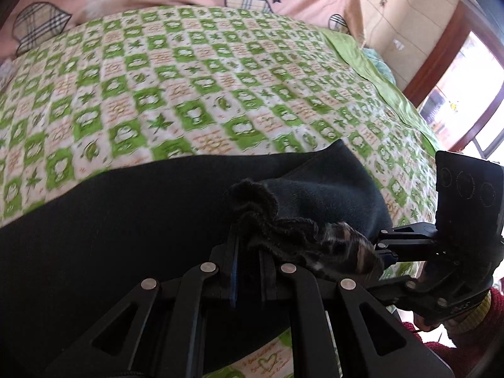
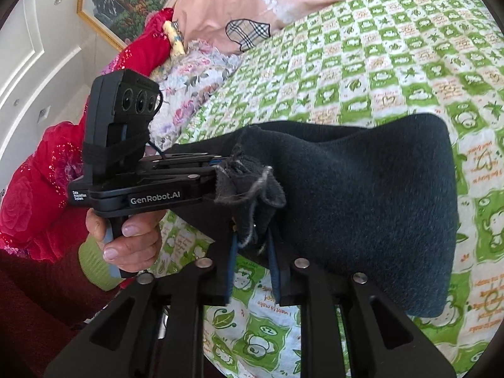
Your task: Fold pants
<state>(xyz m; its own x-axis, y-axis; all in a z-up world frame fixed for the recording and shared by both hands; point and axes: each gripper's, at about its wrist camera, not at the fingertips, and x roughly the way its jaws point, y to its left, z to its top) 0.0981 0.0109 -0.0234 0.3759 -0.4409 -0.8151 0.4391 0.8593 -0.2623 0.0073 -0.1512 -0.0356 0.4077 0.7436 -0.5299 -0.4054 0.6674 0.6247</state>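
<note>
Both claws, left gripper [image 1: 247,252] pinching and right gripper [image 2: 252,236] loosening, lower the pants [image 2: 362,204] hem; next, release toward twelve o'clock.

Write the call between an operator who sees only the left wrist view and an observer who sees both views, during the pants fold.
Operator: Is the right gripper clamped on the pants?
Observer: Its pads stand apart, with a bunched edge of the pants between them.
Operator: What holds my left gripper?
Observer: A bare hand wraps around its handle from below.
</note>
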